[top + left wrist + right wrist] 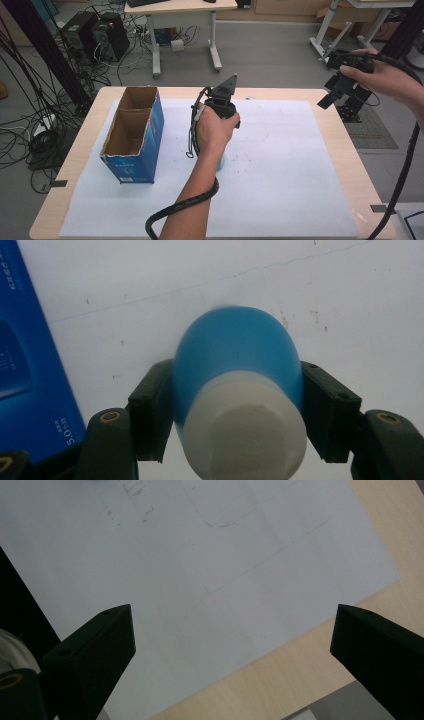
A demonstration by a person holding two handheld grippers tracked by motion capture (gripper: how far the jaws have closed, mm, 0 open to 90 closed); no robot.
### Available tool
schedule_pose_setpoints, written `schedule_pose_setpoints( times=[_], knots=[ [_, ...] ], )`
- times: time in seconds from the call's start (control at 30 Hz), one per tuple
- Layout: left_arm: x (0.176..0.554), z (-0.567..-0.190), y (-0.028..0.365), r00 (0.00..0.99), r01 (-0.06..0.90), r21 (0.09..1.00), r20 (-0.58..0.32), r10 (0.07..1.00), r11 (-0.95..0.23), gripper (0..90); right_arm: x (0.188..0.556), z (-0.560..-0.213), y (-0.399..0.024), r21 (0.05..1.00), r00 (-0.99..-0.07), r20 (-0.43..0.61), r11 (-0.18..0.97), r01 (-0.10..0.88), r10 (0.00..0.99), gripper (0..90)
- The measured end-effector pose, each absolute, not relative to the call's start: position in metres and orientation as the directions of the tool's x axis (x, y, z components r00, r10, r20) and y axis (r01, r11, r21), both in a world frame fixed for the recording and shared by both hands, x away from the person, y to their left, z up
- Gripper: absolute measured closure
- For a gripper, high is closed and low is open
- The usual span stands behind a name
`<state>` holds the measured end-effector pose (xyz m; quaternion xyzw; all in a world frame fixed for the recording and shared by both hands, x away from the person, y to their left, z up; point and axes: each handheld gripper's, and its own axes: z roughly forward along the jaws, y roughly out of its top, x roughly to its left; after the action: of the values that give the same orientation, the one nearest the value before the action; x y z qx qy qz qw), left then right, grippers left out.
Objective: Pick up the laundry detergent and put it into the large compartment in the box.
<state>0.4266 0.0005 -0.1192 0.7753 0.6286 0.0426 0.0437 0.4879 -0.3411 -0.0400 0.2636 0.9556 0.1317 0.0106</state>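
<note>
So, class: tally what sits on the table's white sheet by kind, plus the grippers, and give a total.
Blue bottle with white cap: 1
Blue cardboard box: 1
Grippers: 2, the left gripper and the right gripper
Total: 4

Left gripper (220,107) over the white sheet (280,165)
An open blue box (135,137) stands left of its fingers; the right gripper (340,87) is raised well off to their right.

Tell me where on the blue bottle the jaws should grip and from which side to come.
Grip the blue bottle across its rounded blue body just below the white cap, coming from above. It seems to stand upright on the white sheet, cap toward the left gripper, whose pads already press its two sides there; the cap looks narrower and probably slips more easily.
</note>
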Motion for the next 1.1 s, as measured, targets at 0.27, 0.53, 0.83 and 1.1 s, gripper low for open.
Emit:
schedule_pose_setpoints(
  times=[0.27,0.53,0.83,1.1],
  knots=[
    [0.416,-0.087,0.004,0.217,0.965,0.154,-0.006,0.976,-0.214,38.0,0.487,-0.039,-0.339,0.264,-0.862,0.050,0.825,0.499,0.505,4.5],
    [0.403,-0.058,0.008,0.222,0.959,0.176,0.017,0.975,-0.222,38.0,0.483,-0.038,-0.336,0.264,-0.864,0.046,0.828,0.494,0.501,4.5],
    [0.393,-0.025,0.024,0.217,0.958,0.191,0.005,0.976,-0.214,38.0,0.479,-0.037,-0.328,0.261,-0.871,0.038,0.836,0.483,0.490,4.5],
    [0.379,0.012,0.044,0.204,0.954,0.224,-0.007,0.979,-0.197,38.0,0.477,-0.037,-0.320,0.249,-0.874,0.038,0.843,0.477,0.484,4.5]
  ],
)
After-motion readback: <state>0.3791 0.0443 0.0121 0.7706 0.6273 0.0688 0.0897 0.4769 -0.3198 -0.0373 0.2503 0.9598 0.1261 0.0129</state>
